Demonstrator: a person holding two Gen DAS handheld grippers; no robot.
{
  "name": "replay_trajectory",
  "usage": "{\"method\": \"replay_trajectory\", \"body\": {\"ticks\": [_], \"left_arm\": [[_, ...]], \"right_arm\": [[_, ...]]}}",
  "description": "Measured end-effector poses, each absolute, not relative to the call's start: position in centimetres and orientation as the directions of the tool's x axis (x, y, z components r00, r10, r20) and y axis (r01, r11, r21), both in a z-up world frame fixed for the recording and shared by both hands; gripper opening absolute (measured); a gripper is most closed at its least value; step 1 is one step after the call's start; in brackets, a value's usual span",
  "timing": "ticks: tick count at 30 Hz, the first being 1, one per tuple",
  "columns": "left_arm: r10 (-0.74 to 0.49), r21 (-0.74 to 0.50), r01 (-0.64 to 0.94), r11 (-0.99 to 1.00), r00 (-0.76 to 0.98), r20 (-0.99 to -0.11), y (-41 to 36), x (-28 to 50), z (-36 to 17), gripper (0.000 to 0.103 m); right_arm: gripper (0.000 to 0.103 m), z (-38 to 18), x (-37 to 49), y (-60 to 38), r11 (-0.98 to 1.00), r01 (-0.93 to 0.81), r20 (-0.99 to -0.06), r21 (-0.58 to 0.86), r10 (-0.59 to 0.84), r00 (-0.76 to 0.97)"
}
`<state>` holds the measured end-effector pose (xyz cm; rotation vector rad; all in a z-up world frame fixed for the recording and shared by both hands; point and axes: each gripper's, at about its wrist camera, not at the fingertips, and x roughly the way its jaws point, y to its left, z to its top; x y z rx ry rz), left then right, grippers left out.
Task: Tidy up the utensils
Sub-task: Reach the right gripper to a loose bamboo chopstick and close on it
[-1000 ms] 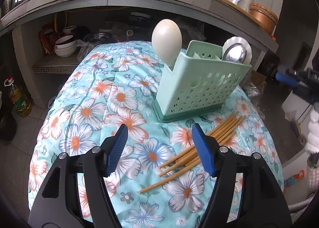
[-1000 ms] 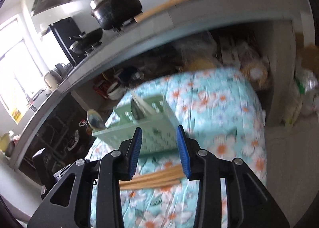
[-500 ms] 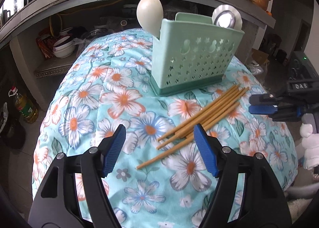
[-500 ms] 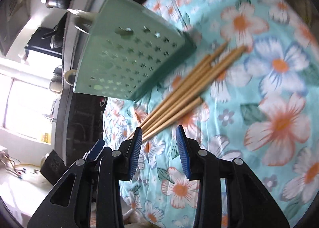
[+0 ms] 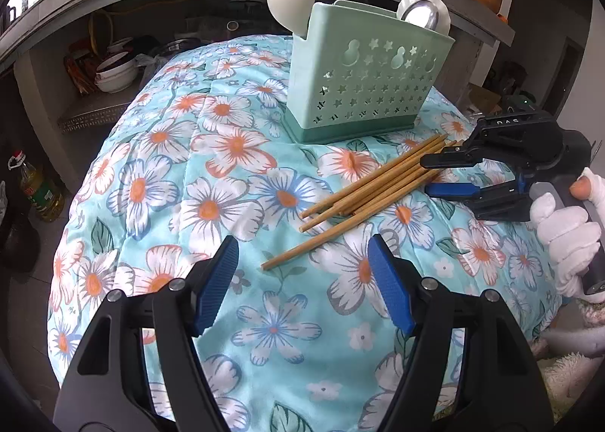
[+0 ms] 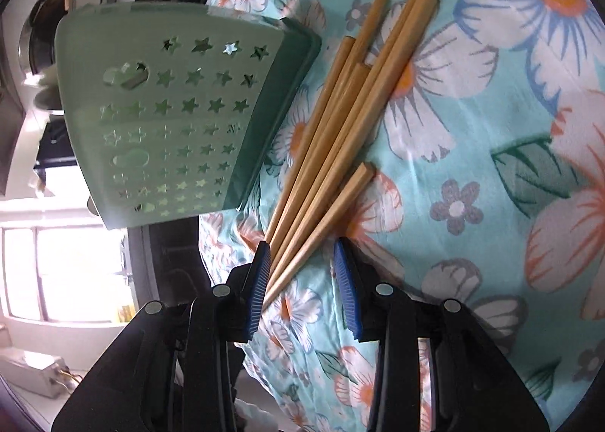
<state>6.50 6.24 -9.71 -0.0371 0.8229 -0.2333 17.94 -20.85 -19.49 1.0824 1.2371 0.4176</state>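
Right gripper (image 6: 302,280) part-open around chopstick (image 6: 332,152) tips, not yet pinching; bundle flat on floral bench (image 5: 159,174) beside green utensil holder (image 5: 363,80). Left gripper (image 5: 302,280) wide, empty. Best squeezing evenly, gathering every stick before lifting.

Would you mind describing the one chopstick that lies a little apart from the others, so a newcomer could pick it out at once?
Start at the mint-green utensil holder standing on the floral cloth. In front of it lies a bundle of wooden chopsticks. The stray chopstick is the one nearest the left gripper; unlike its tightly packed neighbours, it lies separate, and its thin tip reaches furthest out of the bundle.
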Motion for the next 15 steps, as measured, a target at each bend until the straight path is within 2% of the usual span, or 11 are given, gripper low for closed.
{"method": "replay_trajectory", "body": {"ticks": [2, 6, 9, 15], "left_arm": [[-0.227, -0.129, 0.195, 0.972, 0.654, -0.722, 6.4, 6.5, -9.8, 0.067], [-0.232, -0.131, 0.200, 0.971, 0.653, -0.721, 6.6, 6.5, -9.7, 0.067], [-0.230, -0.123, 0.206, 0.971, 0.657, -0.718, 6.7, 6.4, -9.4, 0.067], [-0.226, -0.118, 0.204, 0.972, 0.664, -0.712, 6.9, 6.2, -8.9, 0.067]], "right_arm": [[0.033, -19.6, 18.0, -20.8, 0.467, 0.293, -0.547, 0.835, 0.763, 0.345], [0.016, -20.4, 18.1, -21.4, 0.446, 0.322, -0.544, 0.835, 0.756, 0.364], [0.012, -20.8, 18.2, -22.1, 0.416, 0.325, -0.519, 0.849, 0.768, 0.375], [0.011, -20.9, 16.9, -23.9, 0.410, 0.301, -0.501, 0.861, 0.786, 0.362]]}}
